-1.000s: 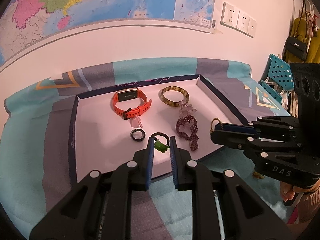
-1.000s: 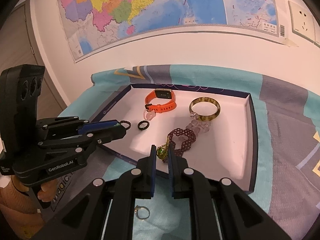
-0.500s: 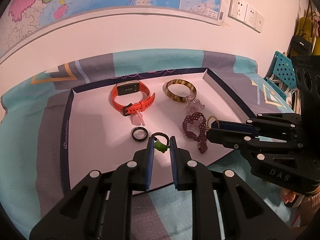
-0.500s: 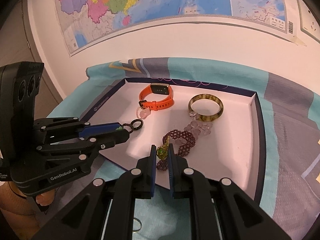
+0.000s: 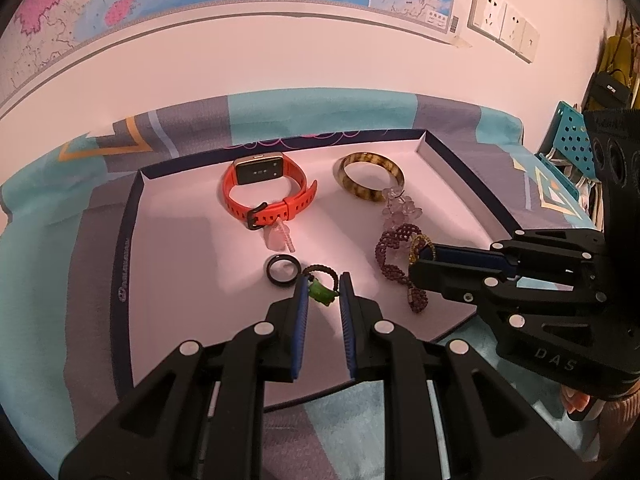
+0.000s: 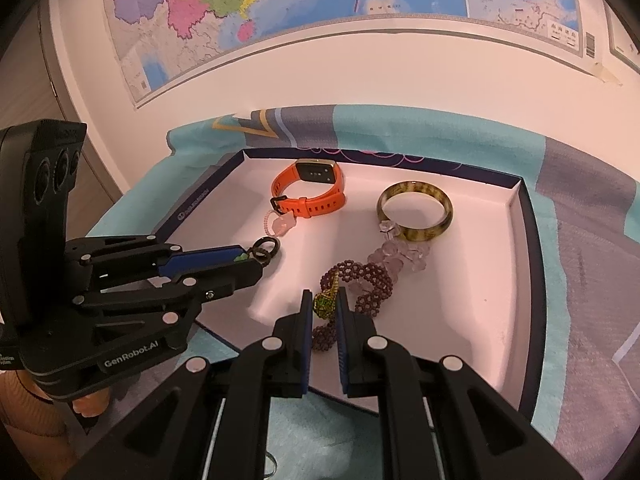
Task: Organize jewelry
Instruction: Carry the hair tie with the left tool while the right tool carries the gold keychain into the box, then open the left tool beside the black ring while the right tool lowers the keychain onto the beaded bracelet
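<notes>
While clamped — green charm point(image 5: 320, 293) in L gripper point(image 5: 323, 294)

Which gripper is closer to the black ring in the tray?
Left. The left gripper, pinching a green charm, sits just beside the black ring. The right gripper is farther off, over the purple beaded bracelet.

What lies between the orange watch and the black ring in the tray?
A small clear pink charm lies between the orange watch and the black ring, seen in the left wrist view.
</notes>
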Demonstrator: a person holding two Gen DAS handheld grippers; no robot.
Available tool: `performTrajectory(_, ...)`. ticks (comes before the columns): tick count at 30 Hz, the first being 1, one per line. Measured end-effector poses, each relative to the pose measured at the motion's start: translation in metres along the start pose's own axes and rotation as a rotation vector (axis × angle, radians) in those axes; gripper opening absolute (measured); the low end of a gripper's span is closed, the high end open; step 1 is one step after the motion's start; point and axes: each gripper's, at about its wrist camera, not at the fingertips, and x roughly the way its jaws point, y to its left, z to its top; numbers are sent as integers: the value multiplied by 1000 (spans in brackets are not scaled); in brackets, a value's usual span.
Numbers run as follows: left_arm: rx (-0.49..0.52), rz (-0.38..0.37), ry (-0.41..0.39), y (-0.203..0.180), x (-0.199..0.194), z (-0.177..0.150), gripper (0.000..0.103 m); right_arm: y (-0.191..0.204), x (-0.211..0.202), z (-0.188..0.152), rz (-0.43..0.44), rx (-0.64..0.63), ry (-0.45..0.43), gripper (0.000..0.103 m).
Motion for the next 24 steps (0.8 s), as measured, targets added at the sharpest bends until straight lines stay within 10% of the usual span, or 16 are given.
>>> performTrajectory(24,1,15,-4,0,4,0,23,-8,8,0,-21,31,10,11)
